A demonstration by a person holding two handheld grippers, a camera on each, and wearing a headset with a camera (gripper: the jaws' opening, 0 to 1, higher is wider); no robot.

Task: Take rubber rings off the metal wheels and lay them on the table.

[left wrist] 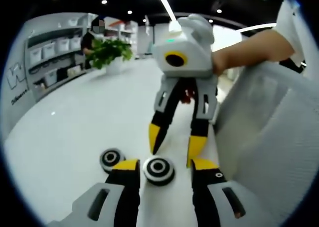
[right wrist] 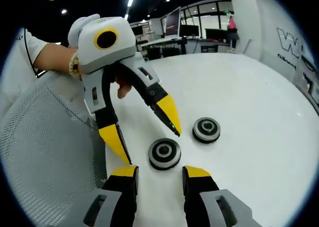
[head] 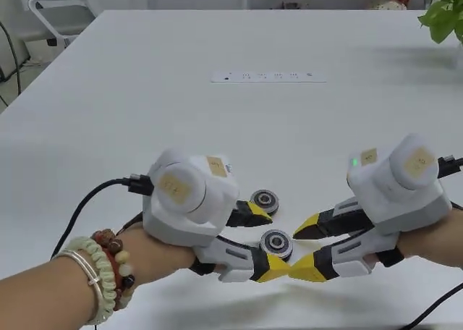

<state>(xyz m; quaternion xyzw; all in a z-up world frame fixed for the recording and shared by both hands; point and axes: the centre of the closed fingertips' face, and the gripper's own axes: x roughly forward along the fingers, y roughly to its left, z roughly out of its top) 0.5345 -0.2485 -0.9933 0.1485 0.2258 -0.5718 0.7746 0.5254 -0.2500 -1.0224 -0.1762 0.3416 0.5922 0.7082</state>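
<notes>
Metal wheels, head view: two lie on the white surface, the near wheel and the far wheel just beyond it, each with its dark rubber ring on. The left claw comes in from the left, spread wide with one jaw on each side of the near wheel, gripping nothing. The right claw faces it from the right, also parted and empty, its lower tip nearly meeting the left claw's.

Left gripper view: the near wheel lies flat between the left claw's yellow tips, clear of both. The far wheel lies to the left. The right claw points down just behind.

Right gripper view: the right claw stands open just short of the near wheel. The far wheel lies to the right. The left claw straddles the near wheel.
</notes>
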